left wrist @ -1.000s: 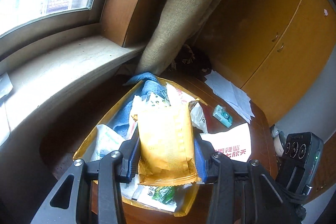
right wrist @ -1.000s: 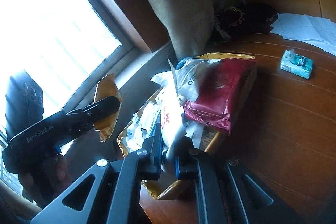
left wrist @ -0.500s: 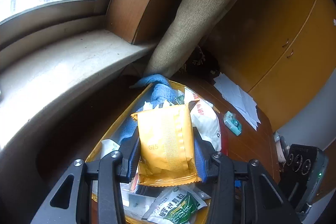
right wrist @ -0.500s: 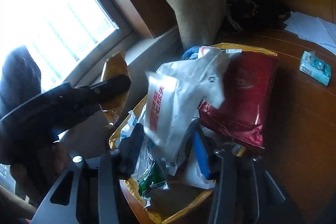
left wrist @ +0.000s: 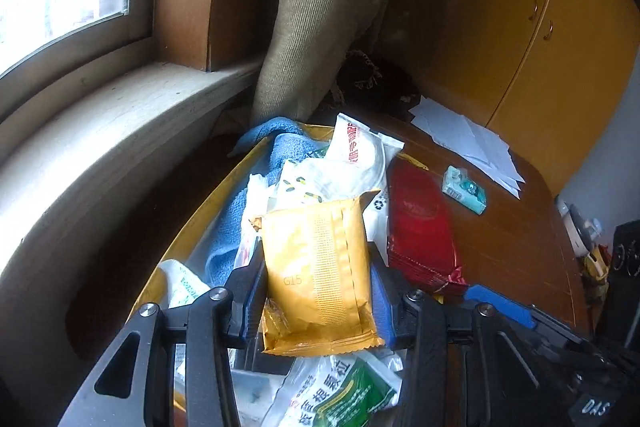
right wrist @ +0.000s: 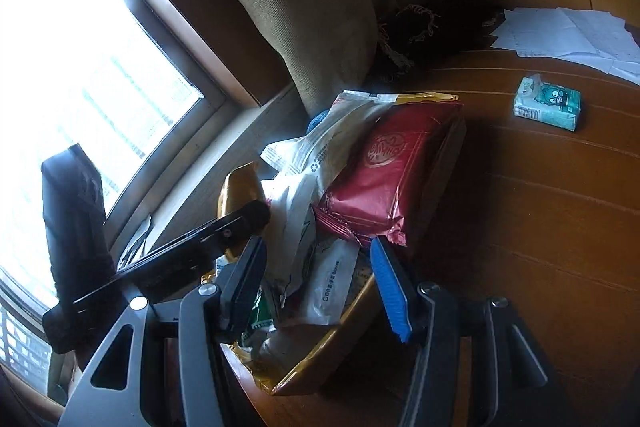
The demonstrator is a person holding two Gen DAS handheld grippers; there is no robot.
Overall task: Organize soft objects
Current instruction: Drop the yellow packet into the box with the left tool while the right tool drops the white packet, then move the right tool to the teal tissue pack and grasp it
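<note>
**Sorting well underway, one pack still out**

Left claw [left wrist: 316, 291] clenched on yellow packet [left wrist: 320, 275], held over gold tray [right wrist: 320, 367]. Right claw [right wrist: 320, 283] released, spread wide above the pile, holding nothing. Already in tray: blue towel [left wrist: 228, 227], white pouches [left wrist: 352, 163], red packet [right wrist: 380, 171]. Left to gather, by the look of it: teal tissue pack [right wrist: 548, 105], alone on worktop [right wrist: 540, 227].

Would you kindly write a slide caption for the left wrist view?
Left gripper holds a yellow packet above a gold tray piled with soft packets.
</note>
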